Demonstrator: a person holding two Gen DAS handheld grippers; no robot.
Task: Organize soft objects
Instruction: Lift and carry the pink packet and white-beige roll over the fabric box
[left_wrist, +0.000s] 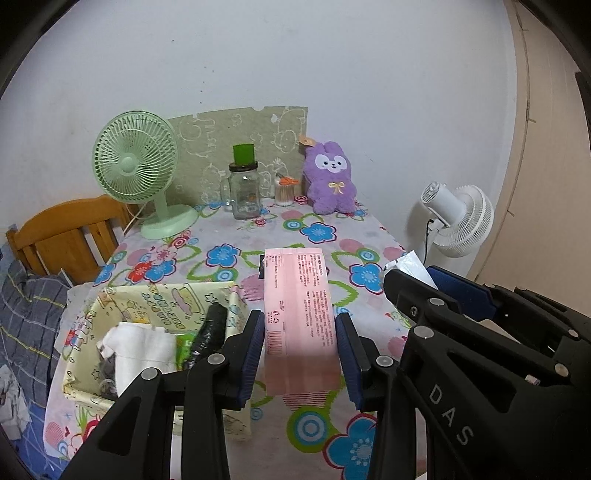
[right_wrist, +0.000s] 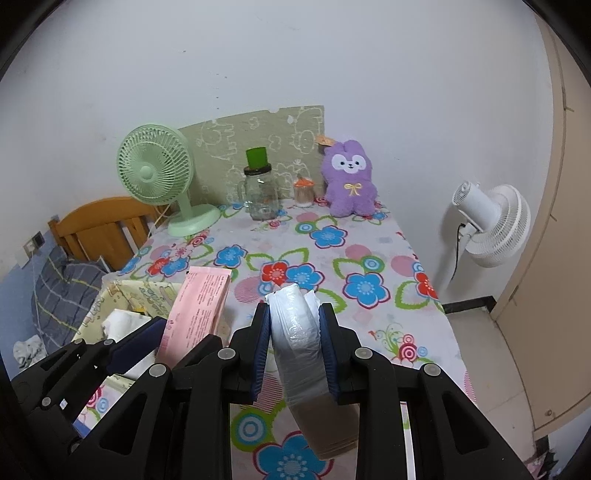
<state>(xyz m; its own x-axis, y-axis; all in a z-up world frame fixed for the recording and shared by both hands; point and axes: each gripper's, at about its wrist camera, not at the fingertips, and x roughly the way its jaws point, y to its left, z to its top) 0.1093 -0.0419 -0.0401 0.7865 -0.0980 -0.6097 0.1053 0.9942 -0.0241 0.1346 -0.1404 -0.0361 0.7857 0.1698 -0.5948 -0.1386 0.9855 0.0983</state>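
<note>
While both tongs hang above the near edge of the worktop (left_wrist: 332, 236), each has a soft pack clamped between its blue pads; the left tongs (left_wrist: 300, 354) are closed on a pink printed pack (left_wrist: 299, 314), which stands lengthwise between the jaws and points away from the camera; the right tongs (right_wrist: 294, 354) are closed, narrowly, on a white plastic-wrapped pack (right_wrist: 301, 339), squeezed at its middle and sagging below the jaws. Just left of the pink pack sits a yellow patterned fabric basket (left_wrist: 177, 295) on the flowered cloth — inside it lie a white folded cloth (left_wrist: 142, 347), a green item, and a dark rolled item (left_wrist: 210, 332). At the far edge, against the wall, stand a green desk fan (left_wrist: 136, 166), a glass jar (left_wrist: 243, 192) with a green cup on its lid, a small cotton-swab container (left_wrist: 286, 192) and a purple plush rabbit (left_wrist: 330, 181) — the plush upright, apart from the basket. Off the worktop to the right stands a white floor fan (right_wrist: 495, 221); to the left, a wooden headboard (left_wrist: 70, 229) and striped bedding.
</note>
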